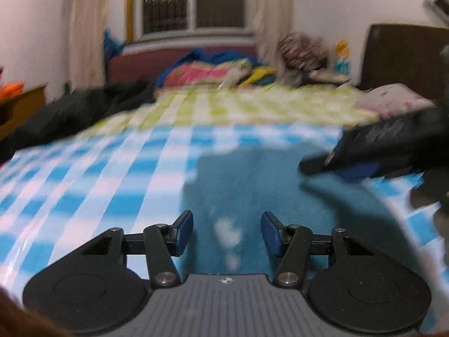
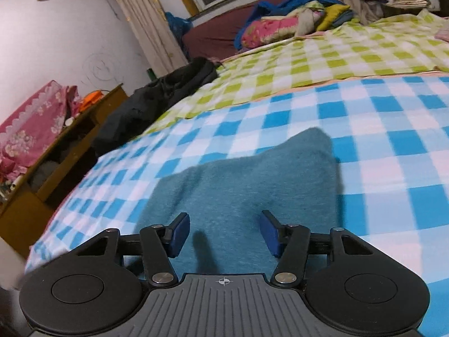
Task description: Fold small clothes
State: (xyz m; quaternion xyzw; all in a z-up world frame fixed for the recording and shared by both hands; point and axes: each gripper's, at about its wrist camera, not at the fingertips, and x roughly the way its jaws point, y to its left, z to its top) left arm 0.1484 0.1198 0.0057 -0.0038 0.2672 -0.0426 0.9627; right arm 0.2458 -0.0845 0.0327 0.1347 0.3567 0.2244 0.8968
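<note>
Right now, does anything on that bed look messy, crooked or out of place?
The teal garment lies skewed on the blue checked blanket, one corner peaked up, not yet squared. A black garment is slumped over the bed's left edge. Nothing looks spilled or damaged.

Left gripper: black linkage arms, silver pivot screws, blue pads, two round black discs flanking a ribbed grey body with a small white mark. Right gripper: identical build; its grey ribbed body carries a white crosshair mark.
</note>
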